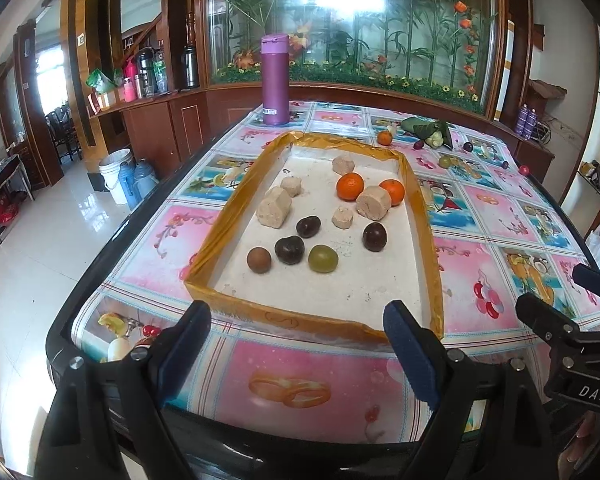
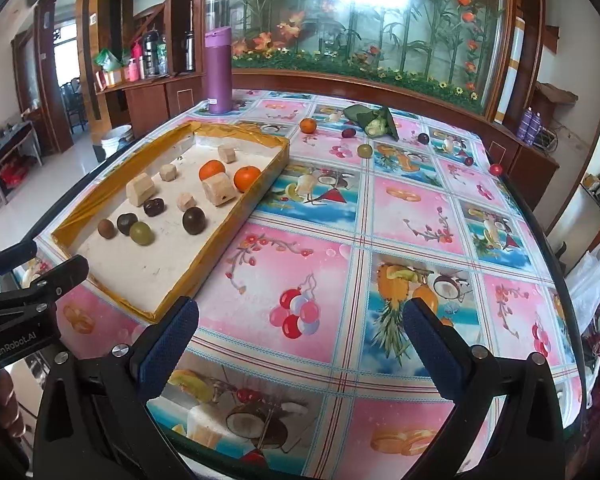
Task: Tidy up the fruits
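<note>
Both tools, left [image 1: 296,322] and right [image 2: 300,320], are held apart, empty; round loose fruit [image 2: 365,150] far ahead could easily get knocked off the tabletop [image 2: 340,216].

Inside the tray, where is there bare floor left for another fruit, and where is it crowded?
The tray is bare along its near end, between the near rim and the row of green grape, dark fruit and brown fruit. The far left corner is also free. The middle is crowded with foam blocks and oranges.
</note>
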`<control>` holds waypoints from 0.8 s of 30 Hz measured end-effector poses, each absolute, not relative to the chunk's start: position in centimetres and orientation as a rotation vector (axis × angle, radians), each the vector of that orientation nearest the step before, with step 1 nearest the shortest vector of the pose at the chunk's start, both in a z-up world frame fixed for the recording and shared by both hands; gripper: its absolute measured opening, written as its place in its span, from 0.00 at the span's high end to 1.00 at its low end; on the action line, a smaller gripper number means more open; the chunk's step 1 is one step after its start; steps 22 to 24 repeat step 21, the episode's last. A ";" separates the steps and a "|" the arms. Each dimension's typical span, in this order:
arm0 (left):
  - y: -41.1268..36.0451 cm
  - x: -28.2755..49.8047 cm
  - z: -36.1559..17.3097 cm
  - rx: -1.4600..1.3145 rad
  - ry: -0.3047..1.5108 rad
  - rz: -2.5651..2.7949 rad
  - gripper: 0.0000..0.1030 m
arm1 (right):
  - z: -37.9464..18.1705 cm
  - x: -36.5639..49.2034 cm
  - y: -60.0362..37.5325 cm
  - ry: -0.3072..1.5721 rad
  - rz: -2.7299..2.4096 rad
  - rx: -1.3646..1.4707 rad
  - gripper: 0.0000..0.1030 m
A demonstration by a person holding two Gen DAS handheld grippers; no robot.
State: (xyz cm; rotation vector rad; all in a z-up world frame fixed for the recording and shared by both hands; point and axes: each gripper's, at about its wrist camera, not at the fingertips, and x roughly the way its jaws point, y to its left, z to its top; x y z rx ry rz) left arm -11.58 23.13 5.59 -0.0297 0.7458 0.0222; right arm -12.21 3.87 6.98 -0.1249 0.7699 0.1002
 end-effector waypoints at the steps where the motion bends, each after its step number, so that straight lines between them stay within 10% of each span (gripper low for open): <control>1: 23.1 -11.7 5.6 -0.032 0.743 0.017 0.13 | 7.0 -12.3 4.0 0.773 0.103 -0.126 0.00; 24: 23.2 -12.6 6.6 -0.054 0.679 0.007 0.09 | 7.0 -12.8 3.9 0.804 0.106 -0.115 0.00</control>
